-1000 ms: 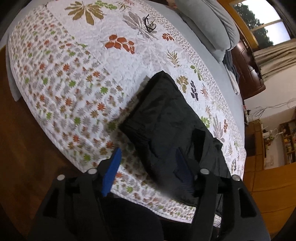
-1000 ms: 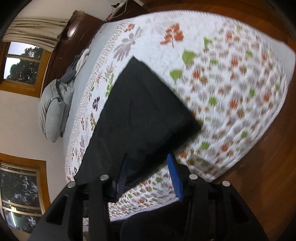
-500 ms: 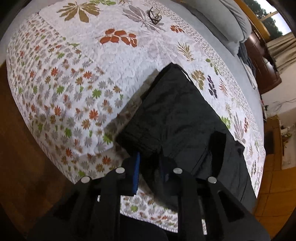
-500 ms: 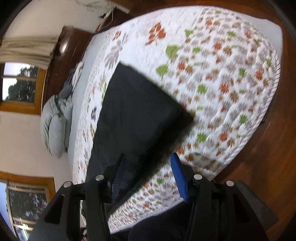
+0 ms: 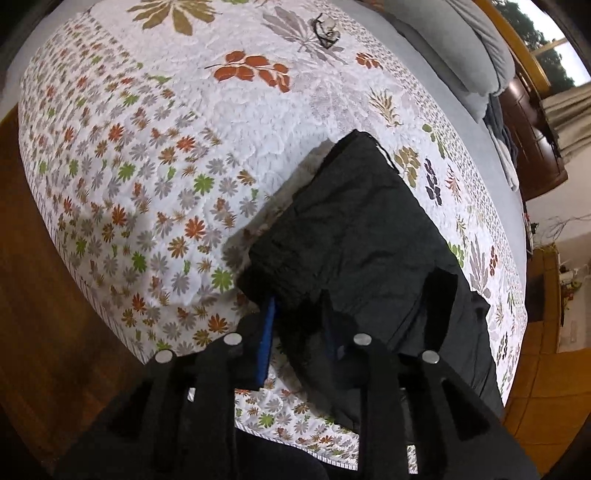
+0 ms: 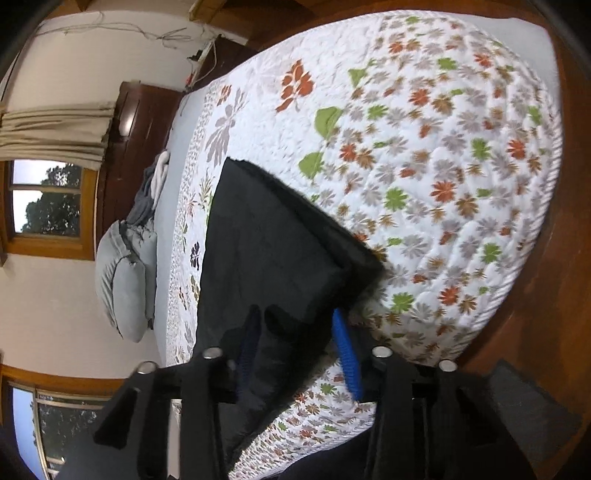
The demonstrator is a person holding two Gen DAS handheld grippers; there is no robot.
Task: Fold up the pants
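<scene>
A big bed with a flowery quilt [image 5: 229,122] is filling most of both views. The black pants [image 5: 362,236] are lying on it, in the lower middle of each frame, near the bed's edge. They are looking already folded into a thick stack, so maybe one more fold is left. The left gripper [image 5: 299,325] is pinching a corner of the pants. The right gripper [image 6: 295,343] is closing around another corner, but not squeezing tight. Gray pillows [image 6: 125,273] are sitting at the left. Small glasses [image 5: 327,29] are resting at the top, well away.
</scene>
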